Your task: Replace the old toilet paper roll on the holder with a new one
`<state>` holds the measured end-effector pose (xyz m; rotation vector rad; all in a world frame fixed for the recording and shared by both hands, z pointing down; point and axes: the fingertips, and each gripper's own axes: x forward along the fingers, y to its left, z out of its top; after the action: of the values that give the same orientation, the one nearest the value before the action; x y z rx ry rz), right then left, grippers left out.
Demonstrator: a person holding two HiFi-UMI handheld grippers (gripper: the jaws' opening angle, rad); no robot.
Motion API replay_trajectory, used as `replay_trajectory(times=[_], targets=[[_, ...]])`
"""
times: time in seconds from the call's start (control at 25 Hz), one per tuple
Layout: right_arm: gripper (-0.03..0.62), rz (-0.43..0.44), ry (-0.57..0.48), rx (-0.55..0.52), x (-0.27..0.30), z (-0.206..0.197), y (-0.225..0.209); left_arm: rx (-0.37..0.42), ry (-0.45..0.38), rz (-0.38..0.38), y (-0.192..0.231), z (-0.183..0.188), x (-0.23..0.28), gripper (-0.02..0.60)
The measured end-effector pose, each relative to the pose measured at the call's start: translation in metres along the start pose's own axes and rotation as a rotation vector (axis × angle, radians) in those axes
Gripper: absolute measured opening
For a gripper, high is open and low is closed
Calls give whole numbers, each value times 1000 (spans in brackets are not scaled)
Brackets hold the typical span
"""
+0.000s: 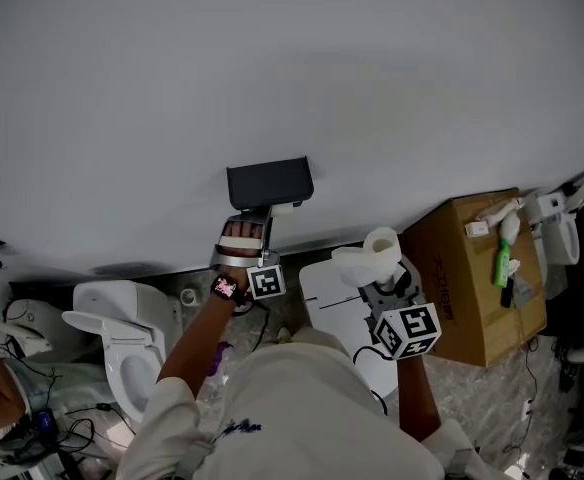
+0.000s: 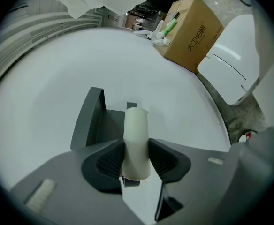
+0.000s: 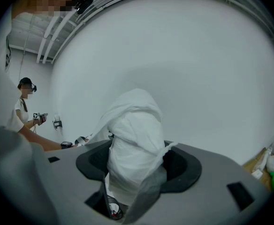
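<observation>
The grey left gripper (image 2: pixel 136 157), on an outstretched arm (image 1: pixel 197 343), presses its black ribbed pads (image 2: pixel 110 161) against a pale cardboard tube (image 2: pixel 136 135) between them. The grey right gripper (image 3: pixel 136 170), on a bent arm (image 1: pixel 417 398), clamps a white paper roll (image 3: pixel 134 135) upright between its jaws.

Head view steeply down onto holder (image 1: pixel 269 183), left gripper view close on it, right gripper view seemingly near wall (image 3: pixel 212 78)

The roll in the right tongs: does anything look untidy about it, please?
Yes. The roll in the right tongs is unwound: loose paper drapes over its top and side. The left tongs grip a pale tube.
</observation>
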<state>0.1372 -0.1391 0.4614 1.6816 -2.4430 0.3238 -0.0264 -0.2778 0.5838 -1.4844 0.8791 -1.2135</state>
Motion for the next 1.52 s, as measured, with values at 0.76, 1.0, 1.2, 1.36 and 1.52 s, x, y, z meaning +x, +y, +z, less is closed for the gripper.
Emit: replay_trajectory(times=[0.76,1.0,1.2,1.36,1.52], targets=[[293,-26,5,9,6,-2,-2,-7,-31,2,2,9,6,169],[293,-42,5,16,6,-3,-3,-1,-44,2,4,14,8,169],[293,-64,-6,22,5,-4,-6,-1,-53,14,6,18,10,169],[293,-81,-9,28,2,-2,-8,10,-59,13,8,23,10,169],[293,-94,-10,34,-1,0,-16,9,-75,18,12,34,13,169]])
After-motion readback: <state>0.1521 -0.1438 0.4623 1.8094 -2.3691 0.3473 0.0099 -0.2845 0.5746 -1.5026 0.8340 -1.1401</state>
